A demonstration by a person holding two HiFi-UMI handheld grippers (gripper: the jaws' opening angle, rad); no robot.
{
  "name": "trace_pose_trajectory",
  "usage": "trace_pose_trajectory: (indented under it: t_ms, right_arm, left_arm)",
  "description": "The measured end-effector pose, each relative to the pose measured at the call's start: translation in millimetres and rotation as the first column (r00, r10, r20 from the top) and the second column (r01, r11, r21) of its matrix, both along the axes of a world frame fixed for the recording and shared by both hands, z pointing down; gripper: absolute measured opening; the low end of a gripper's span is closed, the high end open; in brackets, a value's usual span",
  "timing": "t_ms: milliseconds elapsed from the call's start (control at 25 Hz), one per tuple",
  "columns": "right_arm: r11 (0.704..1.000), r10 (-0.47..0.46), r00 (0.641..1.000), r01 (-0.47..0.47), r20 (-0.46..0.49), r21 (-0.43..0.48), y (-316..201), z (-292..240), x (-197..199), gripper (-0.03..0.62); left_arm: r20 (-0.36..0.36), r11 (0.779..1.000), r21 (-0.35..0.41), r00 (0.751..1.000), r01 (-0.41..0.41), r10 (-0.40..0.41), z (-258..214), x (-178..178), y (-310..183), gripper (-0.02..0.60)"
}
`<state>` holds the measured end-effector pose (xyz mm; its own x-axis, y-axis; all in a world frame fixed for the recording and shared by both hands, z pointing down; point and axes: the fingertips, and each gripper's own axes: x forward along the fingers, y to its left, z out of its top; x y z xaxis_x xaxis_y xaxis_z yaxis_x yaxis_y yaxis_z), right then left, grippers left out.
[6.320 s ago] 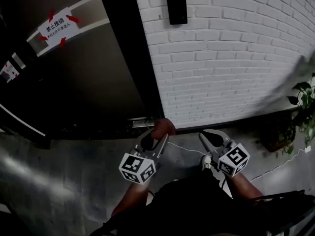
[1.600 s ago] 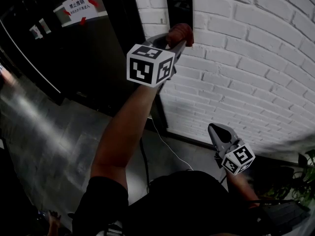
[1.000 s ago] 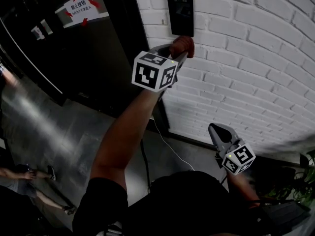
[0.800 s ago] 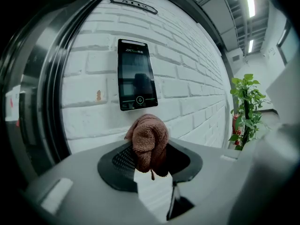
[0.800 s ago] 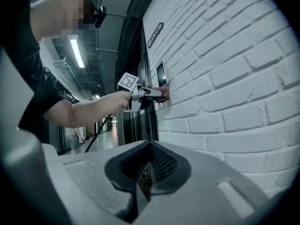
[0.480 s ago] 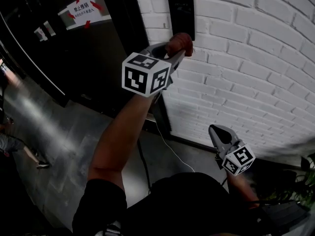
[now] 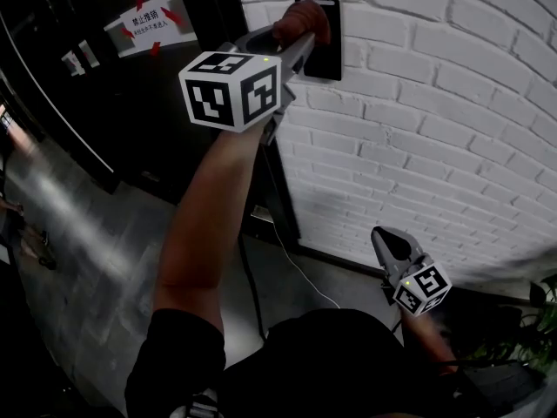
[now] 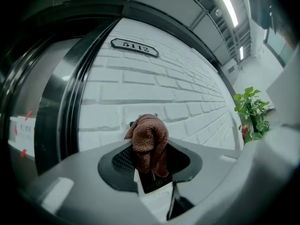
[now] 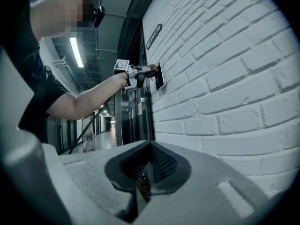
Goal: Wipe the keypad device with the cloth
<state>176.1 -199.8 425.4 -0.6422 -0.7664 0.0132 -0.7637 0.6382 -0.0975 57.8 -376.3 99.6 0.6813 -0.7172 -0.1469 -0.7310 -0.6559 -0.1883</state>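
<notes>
My left gripper (image 7: 303,40) clamps the cloth (image 8: 149,137) against the keypad (image 7: 329,57), so I should press lightly and evenly; right gripper (image 7: 387,236) closed, empty.

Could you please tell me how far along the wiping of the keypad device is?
Done: the cloth is clamped in the left gripper and up at the wall. In hand: it sits against the upper part of the keypad device. Left: the lower part shows uncovered; no cleaning result is visible. The right gripper hangs shut, idle.
</notes>
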Motion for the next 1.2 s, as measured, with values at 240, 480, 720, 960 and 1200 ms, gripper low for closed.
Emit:
trace_pose_trajectory:
  t_ms: [240, 480, 720, 960, 1200]
  right_arm:
    - [1.0, 0.023, 1.0, -0.022, -0.007, 0.006, 2, -3, 13, -0.009]
    - [0.999, 0.041, 0.999, -0.041, -0.01, -0.001, 1, -1, 23, -0.009]
    - [1.0, 0.019, 1.0, -0.019, -0.011, -0.002, -2, 0, 15, -0.009]
    - [1.0, 0.005, 1.0, -0.005, -0.011, -0.003, -3, 1, 8, -0.009]
    - [1.0, 0.0, 1.0, 0.0, -0.012, -0.006, -5, 3, 5, -0.009]
  left_arm:
    - [-0.01, 0.998, 0.058, 1.0, 0.014, -0.013, -28, 12, -7, 0.16]
    - [-0.025, 0.998, 0.058, 1.0, 0.009, -0.008, -29, 16, -13, 0.16]
    - [0.003, 0.999, 0.044, 1.0, 0.015, -0.015, -18, 16, -14, 0.16]
    - [0.033, 1.0, 0.021, 0.999, 0.014, -0.015, -4, 17, -15, 0.16]
    - [0.047, 1.0, -0.011, 0.999, 0.014, -0.013, 19, 17, -15, 0.16]
